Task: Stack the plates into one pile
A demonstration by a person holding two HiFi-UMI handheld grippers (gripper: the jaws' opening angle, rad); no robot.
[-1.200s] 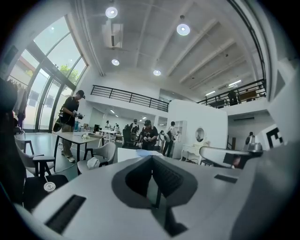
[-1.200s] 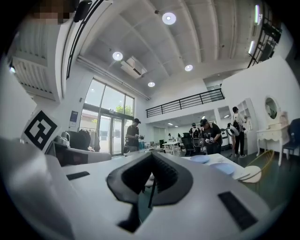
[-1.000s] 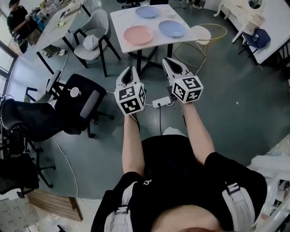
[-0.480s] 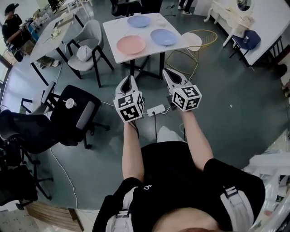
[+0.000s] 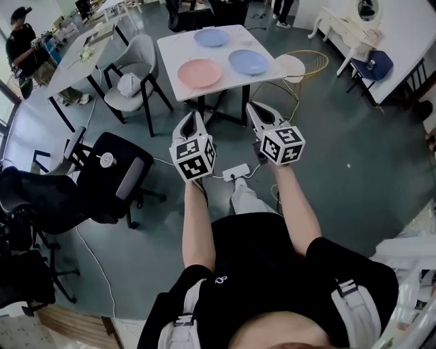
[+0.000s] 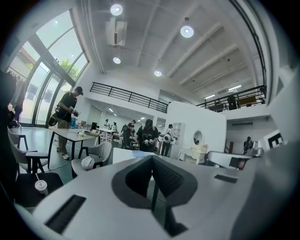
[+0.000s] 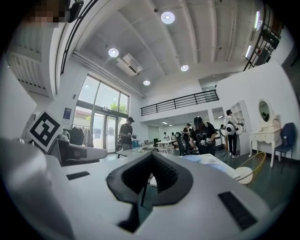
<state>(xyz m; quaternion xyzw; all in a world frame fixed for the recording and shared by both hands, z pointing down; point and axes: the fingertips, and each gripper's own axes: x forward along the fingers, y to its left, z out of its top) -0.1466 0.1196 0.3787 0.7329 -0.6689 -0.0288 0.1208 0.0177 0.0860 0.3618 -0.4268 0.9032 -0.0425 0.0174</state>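
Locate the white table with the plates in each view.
Head view: white table at top centre.
Left gripper view: left of centre, just behind the left gripper tip.
Right gripper view: right of centre, beyond the right gripper.
Shared landmark: oval mirror, right of the table in every view.

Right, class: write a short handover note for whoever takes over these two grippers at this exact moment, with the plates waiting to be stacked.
Left gripper: shut, empty. Right gripper: shut, empty. Both are held short of the white table.
Plates: the pink plate, near blue plate and far blue plate all lie apart on the table.
Done: nothing stacked yet.
Left: step up to the table, then set two plates on the third.
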